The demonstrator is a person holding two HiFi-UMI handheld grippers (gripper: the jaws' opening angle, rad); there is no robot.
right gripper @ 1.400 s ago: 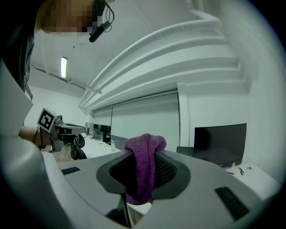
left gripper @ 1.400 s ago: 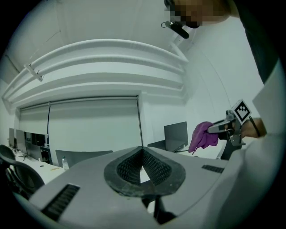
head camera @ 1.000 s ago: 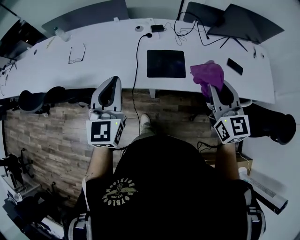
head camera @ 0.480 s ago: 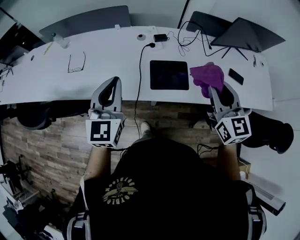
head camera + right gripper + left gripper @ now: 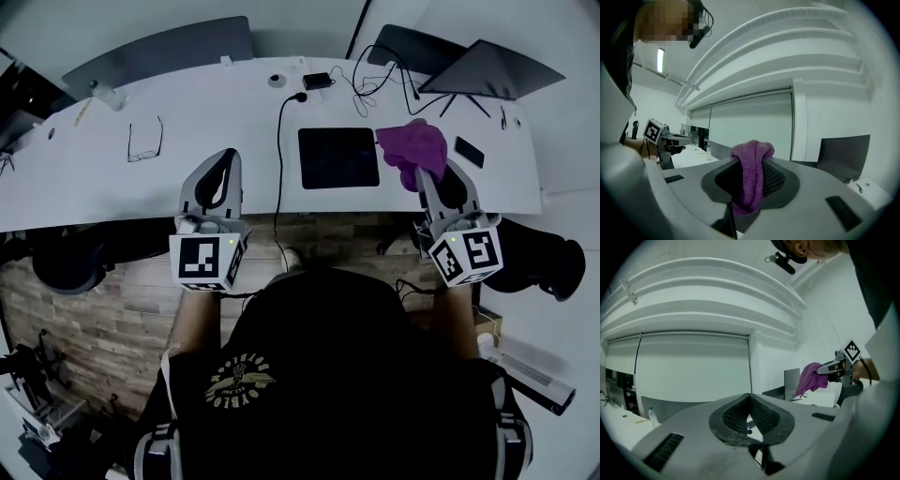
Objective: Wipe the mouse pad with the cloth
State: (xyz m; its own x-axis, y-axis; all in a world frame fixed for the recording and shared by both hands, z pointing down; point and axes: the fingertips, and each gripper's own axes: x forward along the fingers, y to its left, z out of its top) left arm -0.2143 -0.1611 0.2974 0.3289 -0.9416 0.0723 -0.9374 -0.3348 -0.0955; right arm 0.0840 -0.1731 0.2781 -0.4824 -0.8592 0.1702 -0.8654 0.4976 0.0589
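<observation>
Clamps the purple cloth [image 5: 412,148] between the closed jaws of the right hand-held gripper [image 5: 423,175]; pinches the fabric at mid-fold, leaving a loose wad beyond the jaw tips to serve as the wiping face. Carries that wad over the worktop [image 5: 216,117] at the right edge of the black mouse pad [image 5: 337,157], apparently raised clear of the surface rather than pressed down, judging from the left gripper view. Finds the mouse pad lying flat near the front edge of the worktop, right of centre, on the cloth-bearing side and within easy reach. Holds the left hand-held gripper [image 5: 227,157] with jaws together on nothing, over the front edge of the worktop, left of the power cable [image 5: 278,131] and well apart from the pad; probably parked there to leave the wiping path free, yet available to steady a sliding pad. Judged stage: approach made, contact not yet made. Calls next for lowering the wad onto the pad and sweeping across the surface. Watch for the cable near the pad's left edge and the phone [image 5: 469,152] beyond the cloth toward the right end of the worktop, both at risk of snagging on a wide stroke.
</observation>
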